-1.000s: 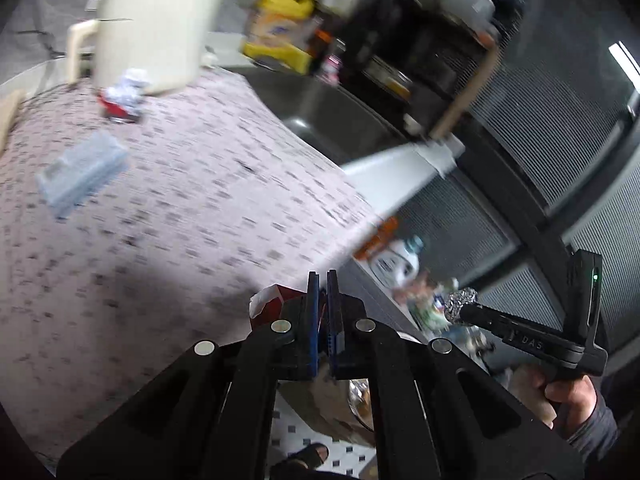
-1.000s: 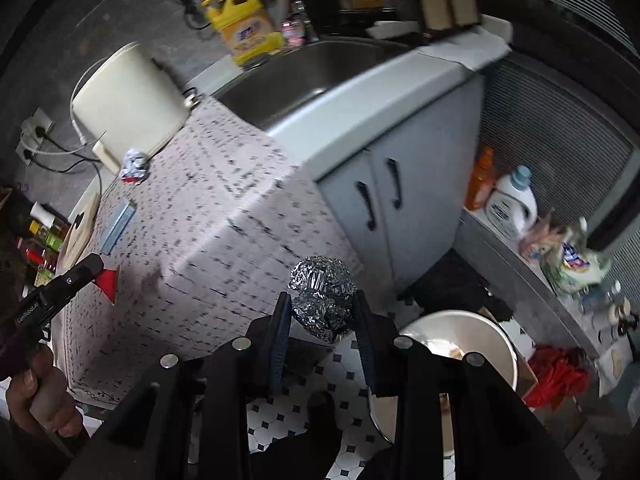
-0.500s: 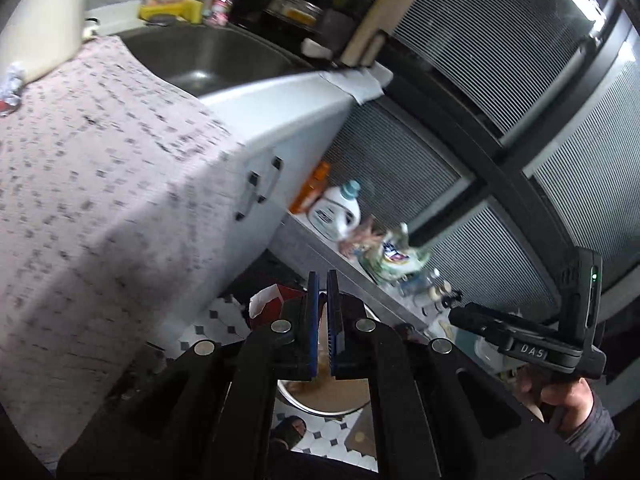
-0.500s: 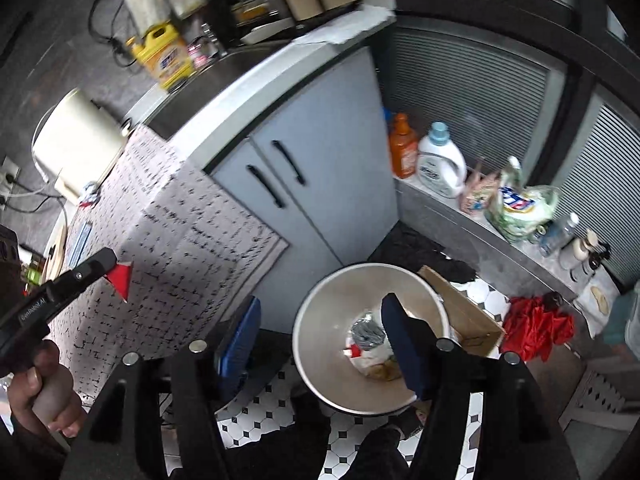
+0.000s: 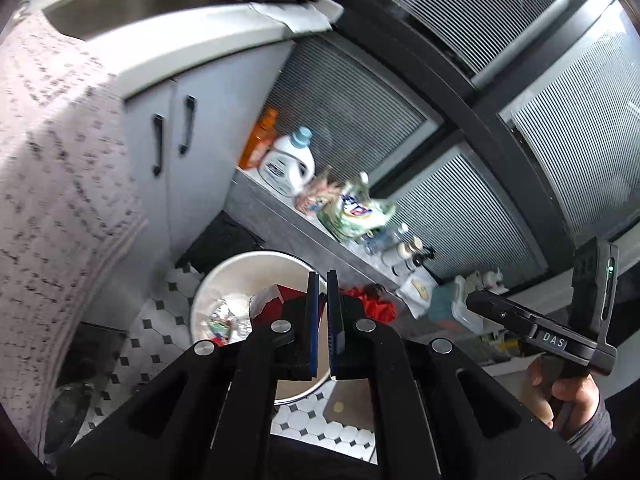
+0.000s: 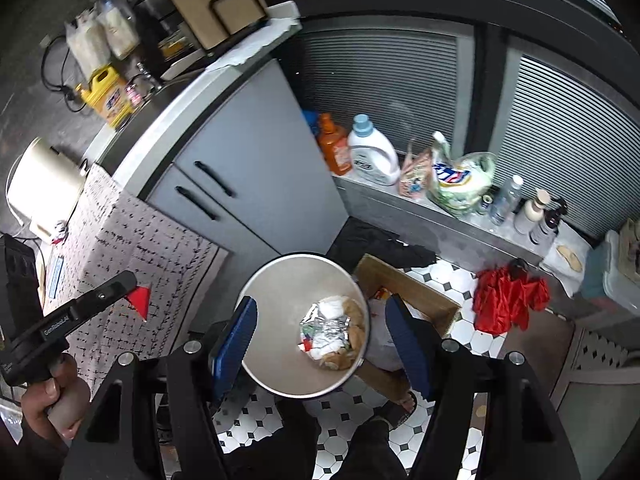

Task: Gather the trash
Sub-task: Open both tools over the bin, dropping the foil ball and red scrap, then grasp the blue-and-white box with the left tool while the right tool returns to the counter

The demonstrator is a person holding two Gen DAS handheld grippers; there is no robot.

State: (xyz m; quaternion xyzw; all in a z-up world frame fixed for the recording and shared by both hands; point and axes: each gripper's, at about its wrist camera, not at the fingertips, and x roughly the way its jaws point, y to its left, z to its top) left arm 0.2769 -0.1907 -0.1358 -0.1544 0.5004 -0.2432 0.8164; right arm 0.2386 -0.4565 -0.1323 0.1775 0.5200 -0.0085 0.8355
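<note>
While the right claw hangs directly above the round metal bin, its blue pads stand wide apart with nothing between them. The bin sits on the black-and-white tiled floor, just beside the grey cabinet under the sink. At the bottom of the bin lies a heap of trash: crumpled foil, white paper and brown scraps. A wooden box touches the bin on its right side, and a red cloth lies on the floor farther right.

The left claw is pressed together on a red wrapper, which sticks out to the left of the pads. In the left wrist view the wrapper sits over the bin's opening. In the right wrist view the same wrapper appears beside the patterned cloth covering the table, off to the left of the bin.
</note>
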